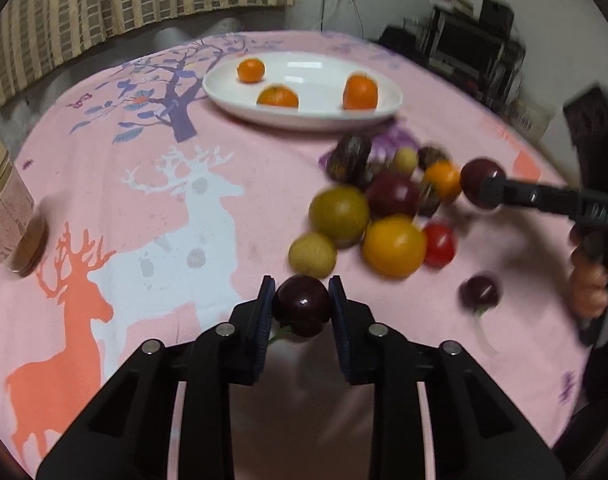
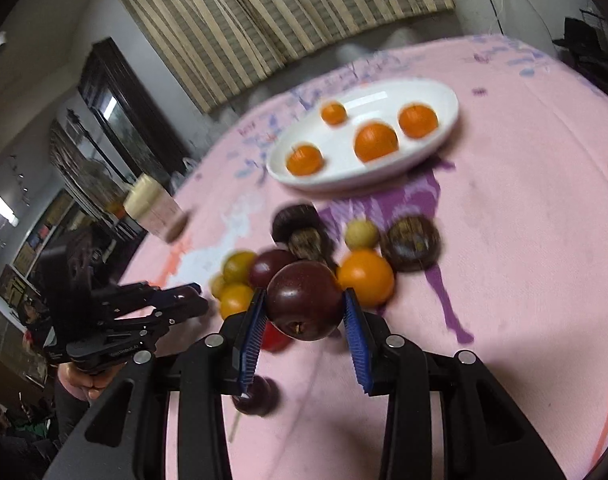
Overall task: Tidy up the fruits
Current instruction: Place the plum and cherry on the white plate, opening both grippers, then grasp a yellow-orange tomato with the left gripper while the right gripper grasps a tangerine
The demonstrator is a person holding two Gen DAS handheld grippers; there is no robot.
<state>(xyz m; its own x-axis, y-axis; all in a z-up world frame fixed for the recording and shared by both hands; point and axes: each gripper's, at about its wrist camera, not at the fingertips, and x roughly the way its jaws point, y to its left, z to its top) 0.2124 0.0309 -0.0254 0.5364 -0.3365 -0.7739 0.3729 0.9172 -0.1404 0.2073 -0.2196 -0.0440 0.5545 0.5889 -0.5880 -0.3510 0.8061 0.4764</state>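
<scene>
Left gripper (image 1: 302,304) clamps a small dark plum (image 1: 302,310) near the table's front edge; right gripper (image 2: 304,312) holds a larger dark plum (image 2: 304,304) above the fruit pile (image 1: 368,216). Pick-up step judged complete. Next: carry both somewhere apart from the oranges' white plate (image 1: 224,96).

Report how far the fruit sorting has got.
Done: four oranges sit in the white plate. In hand: the left gripper is shut on a small dark cherry, and the right gripper is shut on a dark red plum. Left: the mixed pile beside the plate and a loose cherry on the pink cloth.
</scene>
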